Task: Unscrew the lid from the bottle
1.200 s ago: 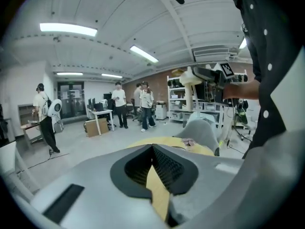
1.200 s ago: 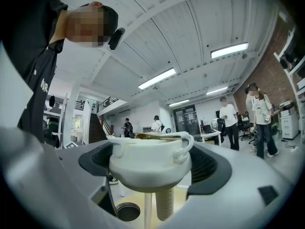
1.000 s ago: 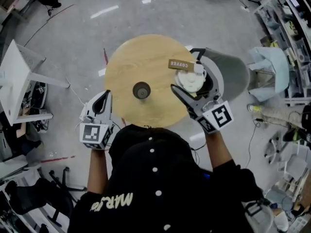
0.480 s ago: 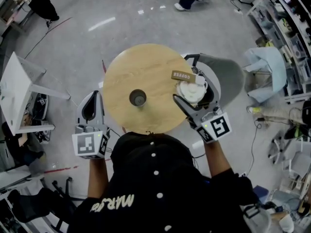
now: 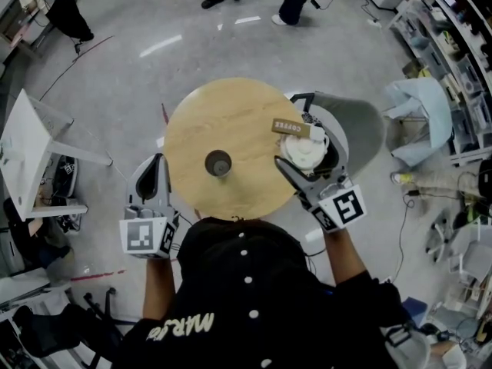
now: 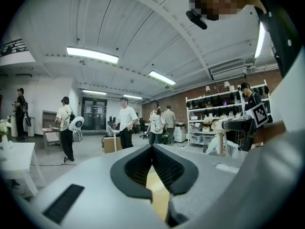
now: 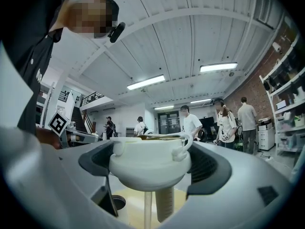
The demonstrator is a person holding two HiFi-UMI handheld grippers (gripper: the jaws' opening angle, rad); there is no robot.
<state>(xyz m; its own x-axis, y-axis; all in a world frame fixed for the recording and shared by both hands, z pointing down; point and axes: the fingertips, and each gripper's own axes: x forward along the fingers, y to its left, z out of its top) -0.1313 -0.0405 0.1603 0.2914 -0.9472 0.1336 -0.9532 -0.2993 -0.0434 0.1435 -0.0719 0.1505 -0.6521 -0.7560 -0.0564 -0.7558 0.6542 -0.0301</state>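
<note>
**A:** Where is the lid?

**B:** Right of centre in the head view, over the right edge of the bench. The right tongs have it clamped, with a dark ribbed pad pressing on each side. It hangs clear of the bottle.

**A:** And the bottle?

**B:** It stands upright at the middle of the bench, to the left of the lid and well apart from it. From above it shows as a small dark ring with an open mouth.

**A:** What is the lid like?

**B:** Smooth white plastic, a rounded shape that narrows downward, with a thin loop handle on top. A slim straw and a thicker pale tube hang beneath it. A brown tag printed "COFFEE" sits at its upper edge in the head view.

**A:** The left tongs?

**B:** Pressed together with nothing between them. They are at the lower left, just off the bench's rim and apart from the bottle.

**A:** The bench itself?

**B:** Round, pale wood grain, standing on a glossy grey floor.
</note>
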